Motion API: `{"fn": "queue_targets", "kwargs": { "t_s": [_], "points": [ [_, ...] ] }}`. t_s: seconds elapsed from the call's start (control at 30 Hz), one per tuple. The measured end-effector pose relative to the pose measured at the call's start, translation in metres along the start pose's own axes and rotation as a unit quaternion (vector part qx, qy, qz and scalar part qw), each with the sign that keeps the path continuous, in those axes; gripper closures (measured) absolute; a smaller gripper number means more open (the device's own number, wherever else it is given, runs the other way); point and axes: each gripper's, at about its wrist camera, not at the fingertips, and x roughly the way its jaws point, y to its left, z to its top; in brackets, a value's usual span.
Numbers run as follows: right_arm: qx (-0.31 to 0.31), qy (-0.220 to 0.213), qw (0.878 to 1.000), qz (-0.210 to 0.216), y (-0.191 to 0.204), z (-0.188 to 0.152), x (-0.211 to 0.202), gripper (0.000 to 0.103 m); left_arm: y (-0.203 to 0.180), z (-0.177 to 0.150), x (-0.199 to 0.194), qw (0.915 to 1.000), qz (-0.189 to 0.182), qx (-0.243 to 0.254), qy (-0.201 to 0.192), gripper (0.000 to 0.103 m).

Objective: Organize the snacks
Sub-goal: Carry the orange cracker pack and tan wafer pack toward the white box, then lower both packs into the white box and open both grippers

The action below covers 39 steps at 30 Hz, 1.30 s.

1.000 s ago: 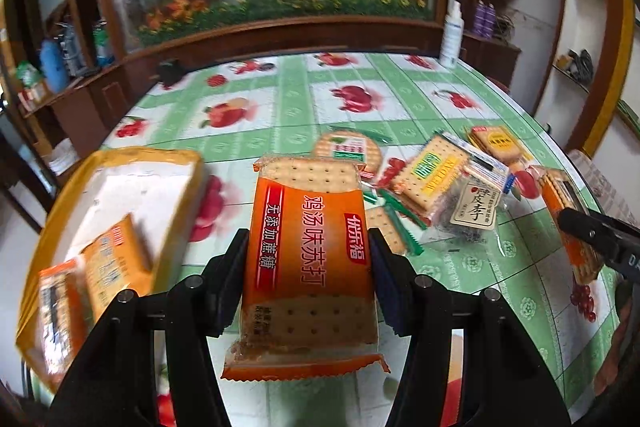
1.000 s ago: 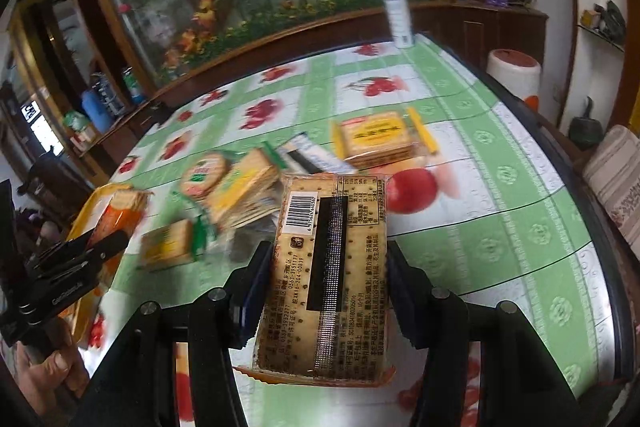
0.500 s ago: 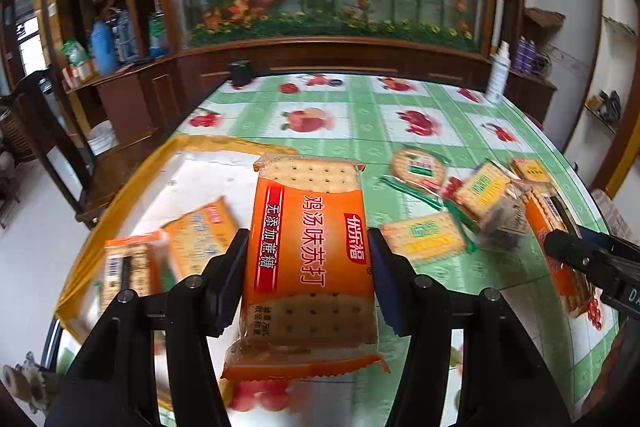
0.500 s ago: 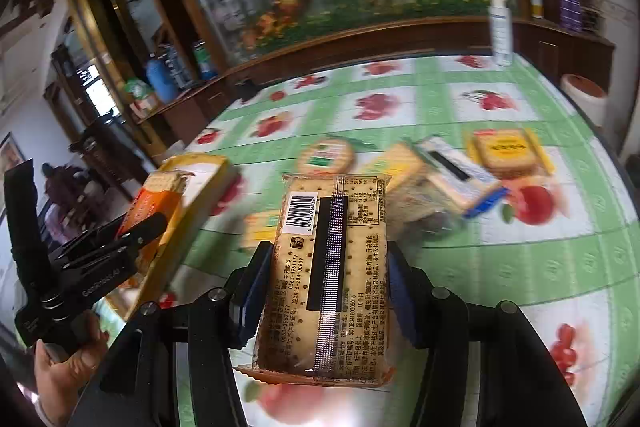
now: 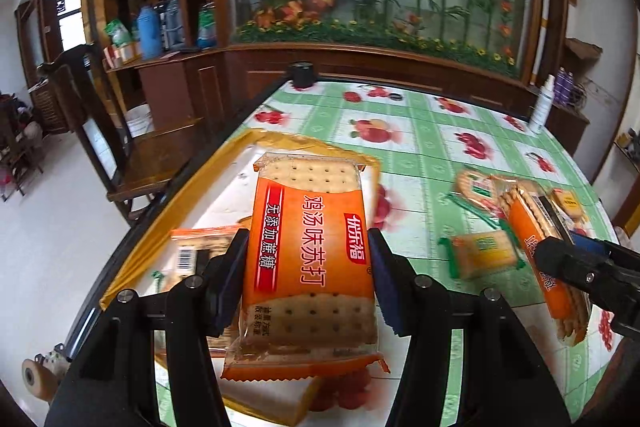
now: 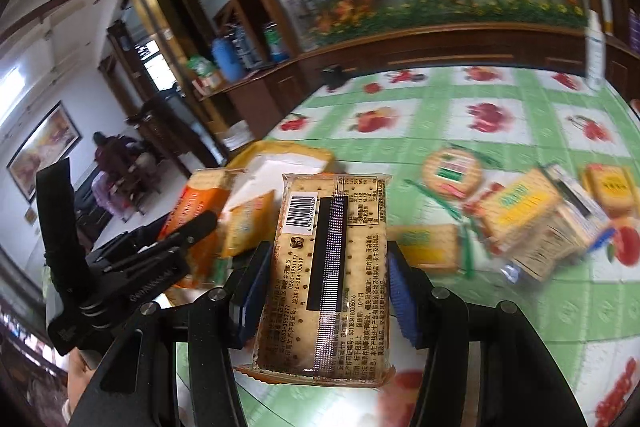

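My left gripper is shut on an orange cracker pack and holds it above the yellow-rimmed tray at the table's left edge. Cracker packs lie in the tray under it. My right gripper is shut on a second cracker pack, barcode side up, just right of the tray. Each gripper shows in the other's view: the right one with its pack, the left one with its orange pack.
Several snack packs lie on the green fruit-print tablecloth: a round one, a small green-labelled one, a yellow pile. A white bottle stands at the far right. A wooden chair stands left of the table.
Both grippers have swung left with their packs. The left pack now hangs over the tray; the right gripper has come close beside the tray, away from the loose snack pile.
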Motion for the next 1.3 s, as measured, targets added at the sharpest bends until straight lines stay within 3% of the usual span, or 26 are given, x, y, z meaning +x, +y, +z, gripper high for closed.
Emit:
{"fn": "queue_targets", "kwargs": {
  "t_s": [0.37,0.7,1.3],
  "points": [
    [-0.038,0.022,0.998,0.034,0.048,0.026,0.06,0.048,0.053,0.0,0.026,0.9981,0.04,-0.04,0.024,0.047],
    [-0.053,0.047,0.996,0.045,0.076,0.053,0.136,0.048,0.065,0.006,0.044,0.9973,0.046,-0.043,0.036,0.047],
    [-0.045,0.095,0.994,0.028,0.071,0.062,0.222,0.047,0.072,0.018,0.086,0.9948,0.052,-0.038,0.078,0.047]
  ]
}}
